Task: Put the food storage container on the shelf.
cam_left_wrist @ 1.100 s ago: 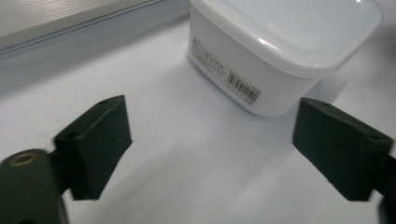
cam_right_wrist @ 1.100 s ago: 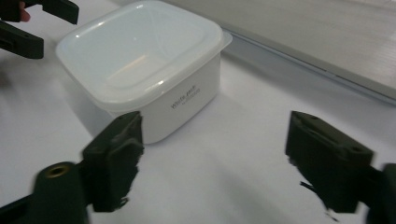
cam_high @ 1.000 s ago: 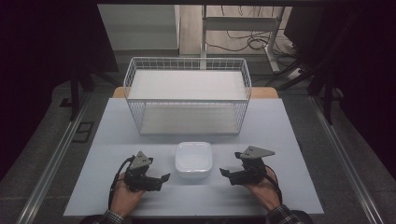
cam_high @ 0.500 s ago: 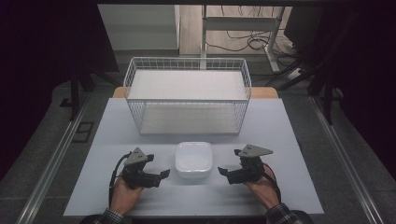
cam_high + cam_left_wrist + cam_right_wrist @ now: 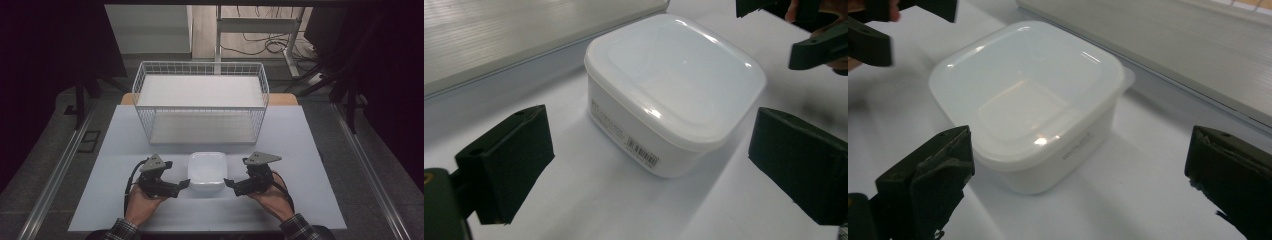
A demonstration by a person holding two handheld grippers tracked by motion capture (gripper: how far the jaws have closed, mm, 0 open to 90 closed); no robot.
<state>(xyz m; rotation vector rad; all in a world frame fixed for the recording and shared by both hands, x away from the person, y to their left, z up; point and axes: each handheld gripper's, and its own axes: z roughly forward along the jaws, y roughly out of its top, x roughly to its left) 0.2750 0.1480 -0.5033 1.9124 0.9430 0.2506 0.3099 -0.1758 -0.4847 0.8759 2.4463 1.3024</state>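
The right gripper (image 5: 231, 183) has its jaws released, having just been opening, with nothing pressed between them, and the left gripper (image 5: 183, 184) likewise stands with jaws spread wide and gripping nothing. Between the two, near the middle of the desk's (image 5: 310, 165) front edge, sits the white lidded container (image 5: 206, 172) (its lid is on, and a small barcode label shows on one side wall), apart from both pairs of jaws, with bare desk on either side. Behind it, toward the desk's far edge, stands a white wire basket (image 5: 200, 102), well clear of both grippers.
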